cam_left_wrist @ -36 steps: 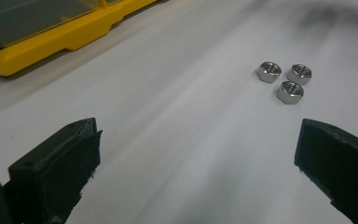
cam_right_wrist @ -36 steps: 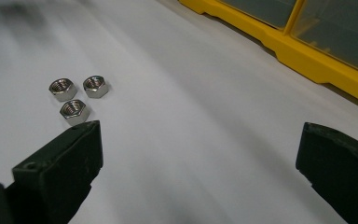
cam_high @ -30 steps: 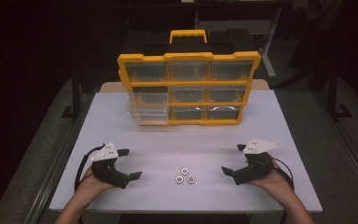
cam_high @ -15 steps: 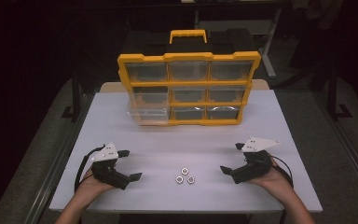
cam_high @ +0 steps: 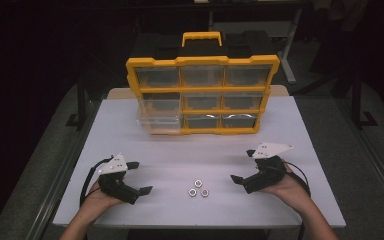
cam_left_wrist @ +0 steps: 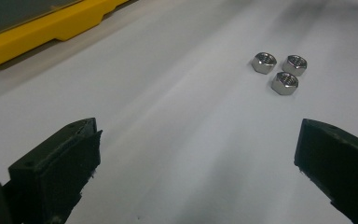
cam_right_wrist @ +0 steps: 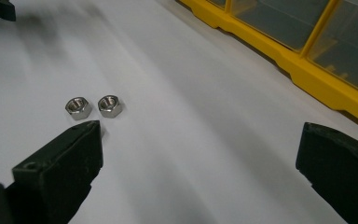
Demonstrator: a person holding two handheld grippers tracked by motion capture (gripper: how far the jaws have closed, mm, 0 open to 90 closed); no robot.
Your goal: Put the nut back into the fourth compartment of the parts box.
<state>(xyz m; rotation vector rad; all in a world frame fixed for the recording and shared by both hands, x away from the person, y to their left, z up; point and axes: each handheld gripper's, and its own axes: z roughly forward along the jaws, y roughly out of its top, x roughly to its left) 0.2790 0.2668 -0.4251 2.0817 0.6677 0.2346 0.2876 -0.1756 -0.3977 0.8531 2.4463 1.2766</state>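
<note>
Picking one of the nuts (cam_high: pixel 198 188) at lower centre needs the wide-open right gripper (cam_high: pixel 243 167) centred over it.

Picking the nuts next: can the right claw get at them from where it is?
Probably yes. The right claw is open, and bare table lies between it and the three nuts; nothing blocks the way.

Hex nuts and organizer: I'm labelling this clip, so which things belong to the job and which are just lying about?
In the job:
three hex nuts
yellow drawer organizer, its left middle drawer pulled out
left gripper, open
right gripper, open

Lying about:
white table
dark frame behind
</note>
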